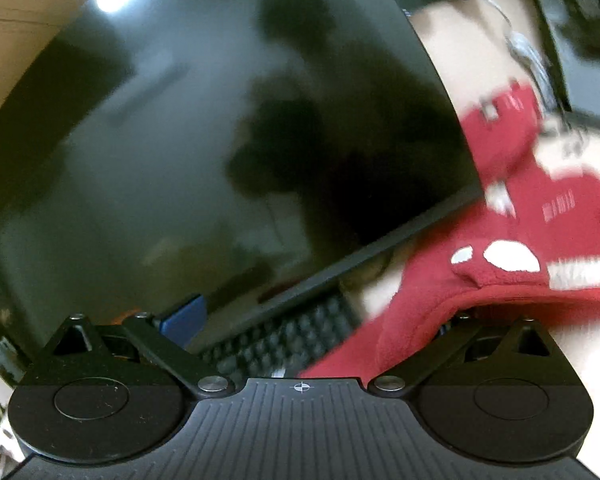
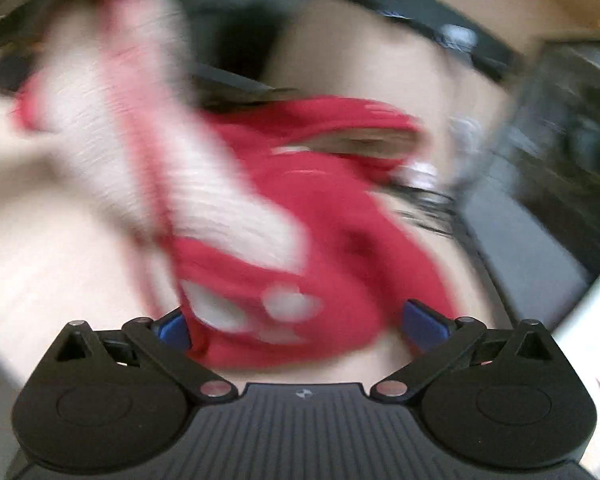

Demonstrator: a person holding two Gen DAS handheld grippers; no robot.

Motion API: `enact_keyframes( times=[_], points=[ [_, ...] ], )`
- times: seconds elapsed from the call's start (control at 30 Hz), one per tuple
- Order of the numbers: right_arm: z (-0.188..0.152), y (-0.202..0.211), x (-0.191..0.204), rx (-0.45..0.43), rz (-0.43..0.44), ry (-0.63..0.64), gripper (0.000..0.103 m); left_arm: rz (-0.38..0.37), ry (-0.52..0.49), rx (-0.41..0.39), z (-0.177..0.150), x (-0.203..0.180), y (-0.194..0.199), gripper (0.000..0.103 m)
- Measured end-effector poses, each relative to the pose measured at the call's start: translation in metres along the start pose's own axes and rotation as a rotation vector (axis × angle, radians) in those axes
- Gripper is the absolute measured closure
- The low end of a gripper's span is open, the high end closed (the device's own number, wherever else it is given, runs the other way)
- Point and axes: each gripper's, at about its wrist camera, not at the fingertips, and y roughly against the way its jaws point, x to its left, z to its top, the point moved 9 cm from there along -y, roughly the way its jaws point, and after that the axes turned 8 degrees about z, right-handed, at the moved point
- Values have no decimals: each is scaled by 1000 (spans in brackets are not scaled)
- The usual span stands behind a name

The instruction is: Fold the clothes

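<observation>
Red fleece garment [image 2: 300, 216] with white striped lining, soft, light, floppy, lies crumpled mid-frame on the pale tabletop [image 2: 52, 264]; best pinched at a hem edge; right claw [image 2: 300, 320] spread wide around it, left claw [image 1: 320, 320] state indeterminable.

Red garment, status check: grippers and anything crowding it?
Both grippers open, left, right. Red garment rumpled, unfolded, heavily blurred. Monitor and keyboard close beside it.

red garment [image 2: 324, 216] motion-blurred
</observation>
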Motion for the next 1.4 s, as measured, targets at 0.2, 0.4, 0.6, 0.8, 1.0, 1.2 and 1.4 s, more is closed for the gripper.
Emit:
enact_keyframes(
  times=[0.2, 0.4, 0.6, 0.8, 1.0, 1.2, 1.4],
  points=[
    [60, 76, -108, -146, -179, 9, 0, -97, -148, -114, -22, -11, 54, 0],
    [-9, 94, -82, 73, -88, 166, 0, -310, -253, -62, -81, -63, 115, 0],
    [-98, 129, -40, 224, 177, -52, 0, -688, -202, 164, -151, -108, 148, 0],
    [-54, 137, -61, 29, 243, -307, 0, -861, 172, 63, -61, -110, 131, 0],
    [3, 42, -48, -4, 424, -511, 0, -680, 434, 85, 1, -157, 41, 0],
    [-7, -30, -33, 65, 510, -656, 0, -591, 446, 294, -41, -187, 3, 0],
    [-39, -50, -18, 176, 613, -807, 0, -520, 356, 296, -62, -187, 33, 0]
  ],
)
